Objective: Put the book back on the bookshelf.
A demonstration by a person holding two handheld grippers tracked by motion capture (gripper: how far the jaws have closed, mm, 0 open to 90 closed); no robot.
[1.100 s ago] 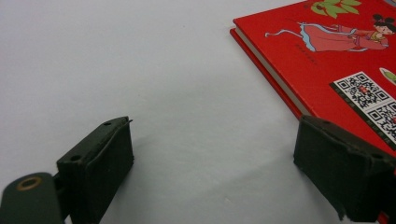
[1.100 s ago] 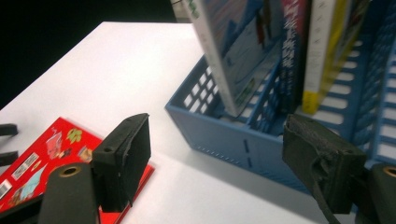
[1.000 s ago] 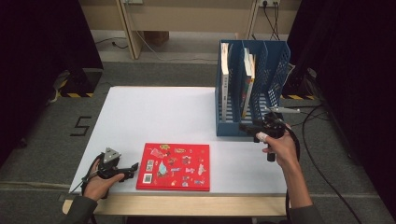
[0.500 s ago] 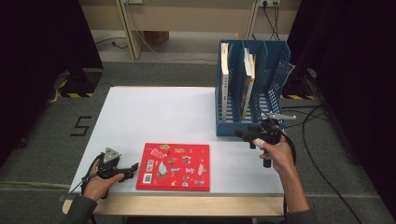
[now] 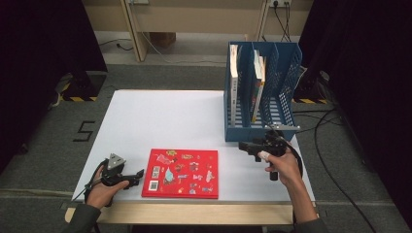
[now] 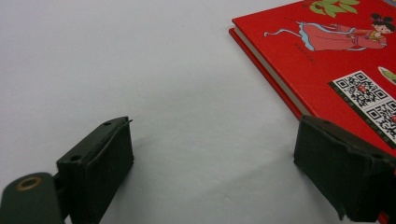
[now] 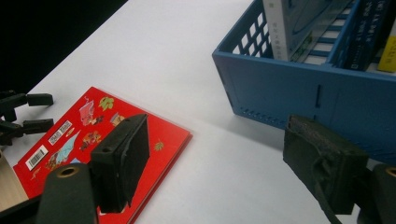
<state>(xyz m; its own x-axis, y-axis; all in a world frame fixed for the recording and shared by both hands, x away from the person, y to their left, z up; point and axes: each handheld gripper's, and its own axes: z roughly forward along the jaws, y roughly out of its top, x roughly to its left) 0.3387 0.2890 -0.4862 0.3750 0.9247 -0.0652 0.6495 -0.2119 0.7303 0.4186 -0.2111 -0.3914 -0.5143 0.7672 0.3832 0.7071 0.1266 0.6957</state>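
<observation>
Over the last second the right gripper (image 5: pixel 245 145) has drawn back from the front wall of the blue file rack (image 5: pixel 248 131) and swung toward the near table edge, now aiming at the red book (image 5: pixel 180 173). Judgement: the rack visit is over and the book is the next target. The white table (image 5: pixel 160 116) is otherwise bare. The book lies flat, cover up, near the front edge, with small cartoon figures and QR codes on it. The left gripper (image 5: pixel 138 175) has not moved: it rests just beside the book's left edge. Both grippers' jaws stand apart, empty.
</observation>
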